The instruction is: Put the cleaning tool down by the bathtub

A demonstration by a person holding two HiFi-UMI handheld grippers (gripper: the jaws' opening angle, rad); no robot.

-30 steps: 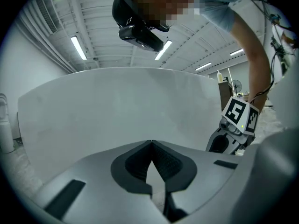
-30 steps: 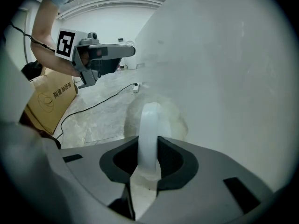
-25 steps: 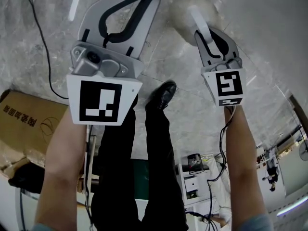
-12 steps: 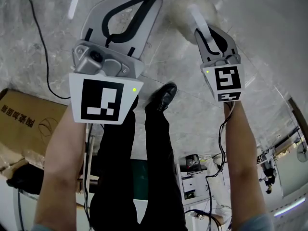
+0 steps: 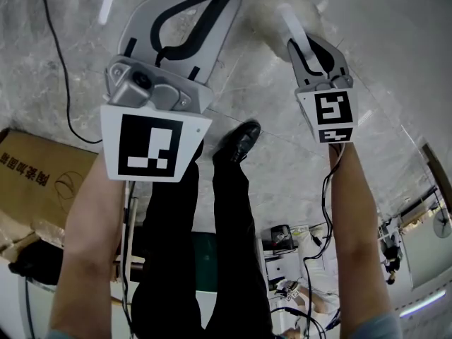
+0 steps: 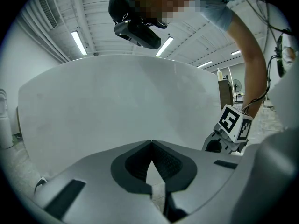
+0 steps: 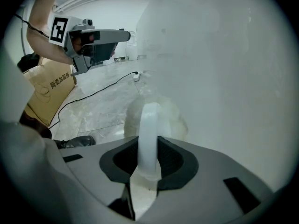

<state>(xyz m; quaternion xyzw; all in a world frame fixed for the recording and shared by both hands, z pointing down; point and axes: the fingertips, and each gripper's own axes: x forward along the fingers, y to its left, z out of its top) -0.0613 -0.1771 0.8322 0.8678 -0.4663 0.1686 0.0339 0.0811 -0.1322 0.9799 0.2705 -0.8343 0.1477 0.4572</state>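
Low in its own view, the right gripper [image 7: 148, 146] clamps the white handle of the cleaning tool [image 7: 149, 125]; the left gripper [image 6: 151, 146] is pressed shut on nothing. The tool's fluffy head hangs beyond the jaws, over the marble floor [image 5: 63, 20] and just beside the white bathtub [image 7: 224, 69] wall at that view's right, so letting go now could drop it to topple away or knock the tub. Whether the blurred head touches floor or tub is unclear, and the tub's foot is hidden behind it.
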